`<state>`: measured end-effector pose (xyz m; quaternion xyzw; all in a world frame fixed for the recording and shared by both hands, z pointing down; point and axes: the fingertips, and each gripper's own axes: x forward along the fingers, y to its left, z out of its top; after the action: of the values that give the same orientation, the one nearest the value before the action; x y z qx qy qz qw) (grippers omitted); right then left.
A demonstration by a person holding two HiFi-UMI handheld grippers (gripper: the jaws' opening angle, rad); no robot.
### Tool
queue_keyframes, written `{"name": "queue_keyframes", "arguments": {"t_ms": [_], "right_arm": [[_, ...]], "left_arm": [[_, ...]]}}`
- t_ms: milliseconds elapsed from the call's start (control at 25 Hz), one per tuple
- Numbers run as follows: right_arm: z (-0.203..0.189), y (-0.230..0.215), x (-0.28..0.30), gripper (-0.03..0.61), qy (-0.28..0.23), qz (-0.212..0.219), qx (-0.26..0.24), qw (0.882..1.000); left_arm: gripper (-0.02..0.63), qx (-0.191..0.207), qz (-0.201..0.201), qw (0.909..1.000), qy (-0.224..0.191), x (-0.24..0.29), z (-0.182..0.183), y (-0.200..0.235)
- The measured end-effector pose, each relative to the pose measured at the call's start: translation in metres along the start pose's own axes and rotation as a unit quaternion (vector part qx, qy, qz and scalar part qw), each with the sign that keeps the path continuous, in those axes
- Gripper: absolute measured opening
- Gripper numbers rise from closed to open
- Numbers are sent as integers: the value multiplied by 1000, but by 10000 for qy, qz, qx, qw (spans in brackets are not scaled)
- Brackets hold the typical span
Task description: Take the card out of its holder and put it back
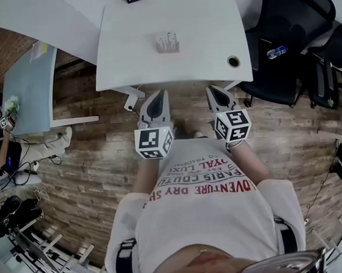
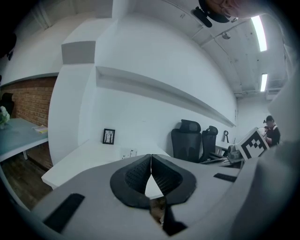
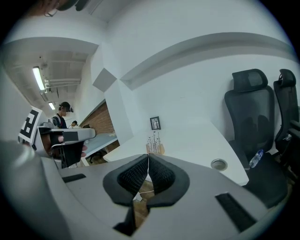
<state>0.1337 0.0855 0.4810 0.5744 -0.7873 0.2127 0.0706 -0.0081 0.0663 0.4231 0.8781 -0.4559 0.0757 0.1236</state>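
I am viewing a plain white rectangular table [image 1: 201,58], a pale tan card holder [image 1: 167,45], brown wood-plank flooring [image 1: 92,153], and black office chairs [image 1: 293,20]. My grey left gripper [image 1: 159,95] and grey right gripper [image 1: 212,90] are showing black-and-white square markers.

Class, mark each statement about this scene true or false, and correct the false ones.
1. The card holder stands on the white table. True.
2. The left gripper holds a card. False: its jaws are shut on nothing.
3. The right gripper is shut and empty. True.
4. The bottle lies on the table. False: it lies on a black chair beside the table.
5. Both grippers touch the holder. False: neither touches it; both are held near the person's body.
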Motion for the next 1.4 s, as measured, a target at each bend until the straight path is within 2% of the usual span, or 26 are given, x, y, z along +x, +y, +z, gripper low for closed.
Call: {"name": "queue_keyframes", "arguments": {"t_ms": [240, 560, 800, 1000, 1160, 1400], "right_arm": [[20, -11, 45, 26, 32, -128, -9, 9999], [55, -11, 117, 26, -69, -481, 53, 9988], [63, -11, 157, 26, -28, -733, 127, 9972], [68, -17, 182, 26, 69, -760, 104, 9970], [70, -28, 200, 26, 226, -578, 52, 9981], [64, -28, 224, 28, 615, 313, -366, 9969]], "left_arm": [[25, -113, -193, 9997, 54, 50, 11, 34], [25, 37, -754, 9971, -83, 116, 55, 85], [25, 90, -978, 9952, 51, 142, 57, 122], [25, -15, -939, 9955, 160, 162, 55, 144], [25, -66, -835, 9963, 204, 178, 53, 151], [25, -220, -466, 9984, 236, 201, 50, 160]]}}
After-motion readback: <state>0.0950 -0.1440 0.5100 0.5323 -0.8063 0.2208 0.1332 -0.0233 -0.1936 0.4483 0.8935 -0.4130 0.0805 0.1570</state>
